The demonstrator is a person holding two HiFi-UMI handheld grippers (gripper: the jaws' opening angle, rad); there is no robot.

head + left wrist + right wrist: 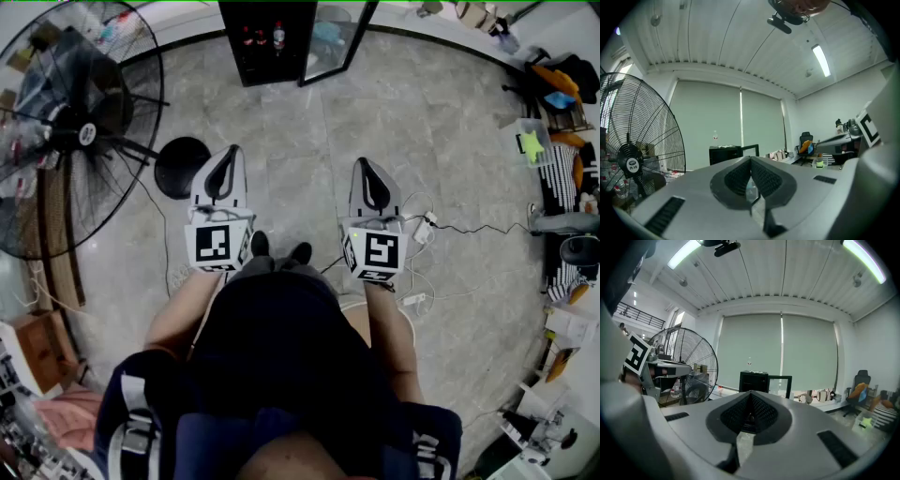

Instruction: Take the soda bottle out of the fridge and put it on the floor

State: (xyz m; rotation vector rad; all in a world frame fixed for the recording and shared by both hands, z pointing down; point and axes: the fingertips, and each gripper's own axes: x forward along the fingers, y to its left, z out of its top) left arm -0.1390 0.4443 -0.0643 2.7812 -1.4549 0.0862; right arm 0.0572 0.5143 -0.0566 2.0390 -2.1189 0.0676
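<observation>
The black mini fridge [267, 42] stands at the far end of the floor with its glass door [337, 42] swung open. Small bottles [278, 36] with red labels show on its shelf; which one is the soda bottle I cannot tell. My left gripper [232, 150] and right gripper [361, 162] are held side by side, well short of the fridge, pointing towards it. Both are shut with nothing between the fingers. The fridge [725, 152] is far ahead in the left gripper view, beyond the left gripper [751, 159]. It also shows past the right gripper [750, 393] as a small fridge [753, 380].
A large standing fan [80, 131] with a round black base [181, 167] fills the left side. A power strip with cables [424, 230] lies on the floor to the right. A clear box [532, 145] and office chairs line the right wall. A bottle [749, 363] stands on top of the fridge.
</observation>
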